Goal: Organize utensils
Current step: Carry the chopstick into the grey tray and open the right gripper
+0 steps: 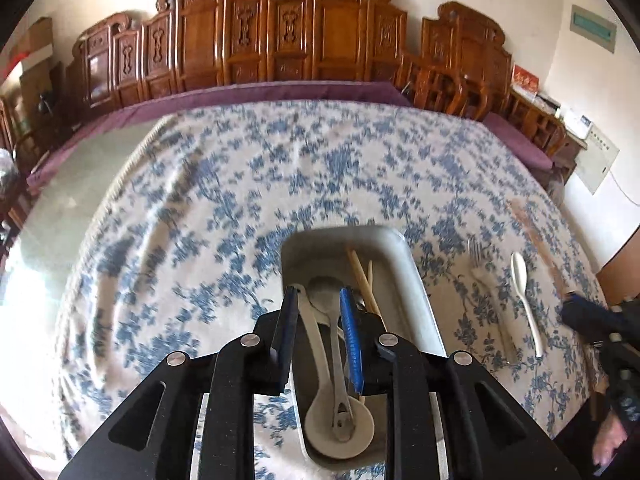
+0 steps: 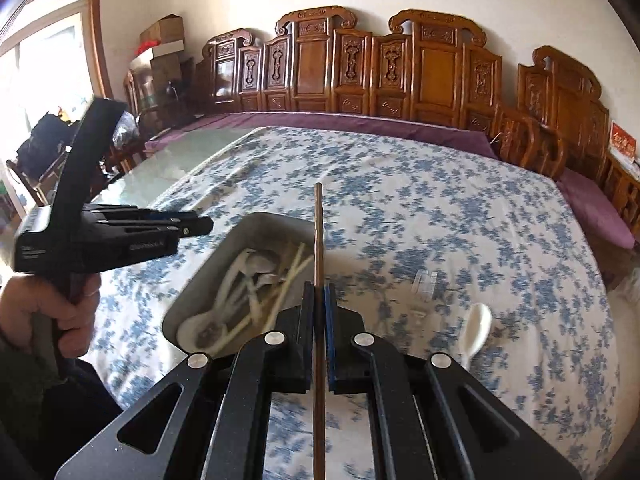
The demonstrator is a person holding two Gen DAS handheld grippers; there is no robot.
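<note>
A metal tray [image 1: 420,280] on the floral tablecloth holds a white ceramic spoon [image 1: 340,428], a metal spoon [image 1: 335,360] and pale chopsticks [image 1: 362,276]. My left gripper [image 1: 318,294] hovers over the tray, open, its fingers slightly apart with nothing pressed between them. My right gripper [image 2: 319,286] is shut on a thin dark brown chopstick [image 2: 318,232] that sticks out forward, just right of the tray [image 2: 208,280]. The left gripper [image 2: 200,226] also shows in the right wrist view, above the tray's far left side. A fork [image 1: 480,264] and a white spoon [image 1: 524,292] lie on the cloth right of the tray.
A person's hand [image 2: 60,308] grips the left tool's handle. The blue-flowered tablecloth [image 1: 280,168] covers most of the table, and bare glass [image 2: 192,152] shows at its far left. Carved wooden chairs [image 2: 312,60] with purple cushions line the far side.
</note>
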